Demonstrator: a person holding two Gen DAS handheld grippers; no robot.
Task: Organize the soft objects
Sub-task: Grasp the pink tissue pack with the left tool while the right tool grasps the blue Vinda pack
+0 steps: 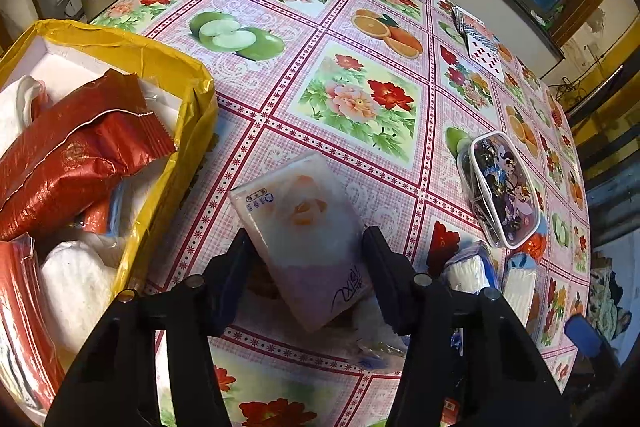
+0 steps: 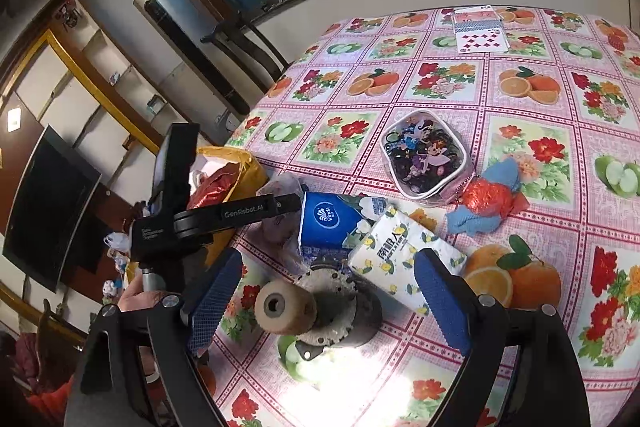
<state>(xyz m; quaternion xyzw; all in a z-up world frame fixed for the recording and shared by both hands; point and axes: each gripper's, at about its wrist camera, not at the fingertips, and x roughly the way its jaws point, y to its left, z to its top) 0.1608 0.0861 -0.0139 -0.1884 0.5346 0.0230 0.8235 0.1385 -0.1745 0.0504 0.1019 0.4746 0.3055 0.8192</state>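
2 black fingers of the left gripper are pressed against the sides of a pink tissue pack, which is gripped and held tilted above the floral tablecloth. To the left of this gripper, a yellow box filled with red packets and white soft items is seen. The right gripper is spread wide with nothing between its blue pads; just ahead of it a lemon-print tissue pack and a blue tissue pack are lying, touching each other.

home: floral tablecloth, television.
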